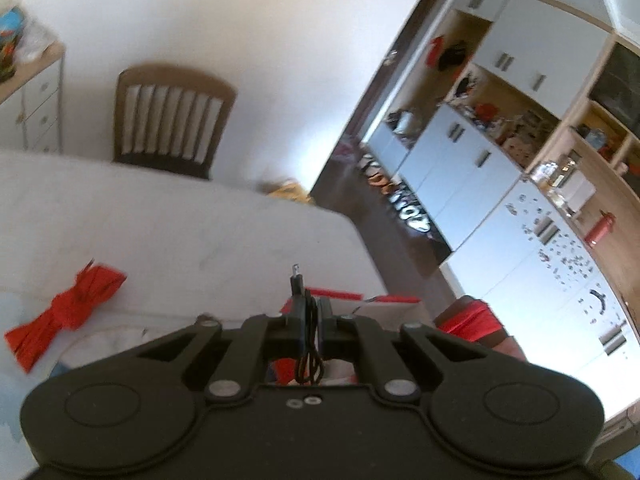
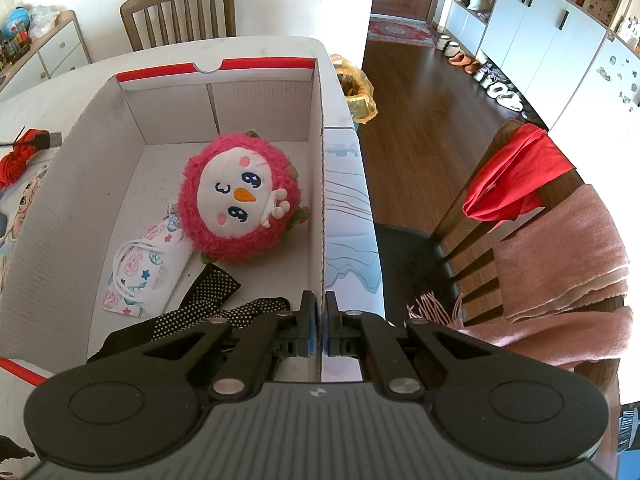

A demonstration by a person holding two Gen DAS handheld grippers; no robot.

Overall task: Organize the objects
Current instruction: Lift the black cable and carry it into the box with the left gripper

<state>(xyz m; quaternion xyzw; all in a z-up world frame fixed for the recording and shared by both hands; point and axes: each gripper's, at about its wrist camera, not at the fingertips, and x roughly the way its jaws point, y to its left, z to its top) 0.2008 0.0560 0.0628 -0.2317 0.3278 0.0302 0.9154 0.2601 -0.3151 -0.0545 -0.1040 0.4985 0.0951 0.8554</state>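
My left gripper [image 1: 310,305] is shut on a coiled black cable [image 1: 297,280]. Its small plug sticks up past the fingertips and its loops hang below the pads. It hovers over the white table [image 1: 160,220] near a red ribbon bundle [image 1: 66,312]. My right gripper [image 2: 322,300] is shut on the right wall of an open cardboard box [image 2: 322,160]. Inside the box lie a pink plush toy [image 2: 240,200], a patterned face mask [image 2: 148,268] and black dotted socks [image 2: 208,300]. A USB plug [image 2: 50,139] and red yarn [image 2: 16,160] show left of the box.
A wooden chair [image 2: 178,8] stands behind the table. To the right, a second chair holds a red cloth [image 2: 516,172] and a pink scarf [image 2: 560,264]. A yellow-lined bin [image 2: 360,92] sits off the table's corner. White cabinets [image 2: 552,40] line the far wall.
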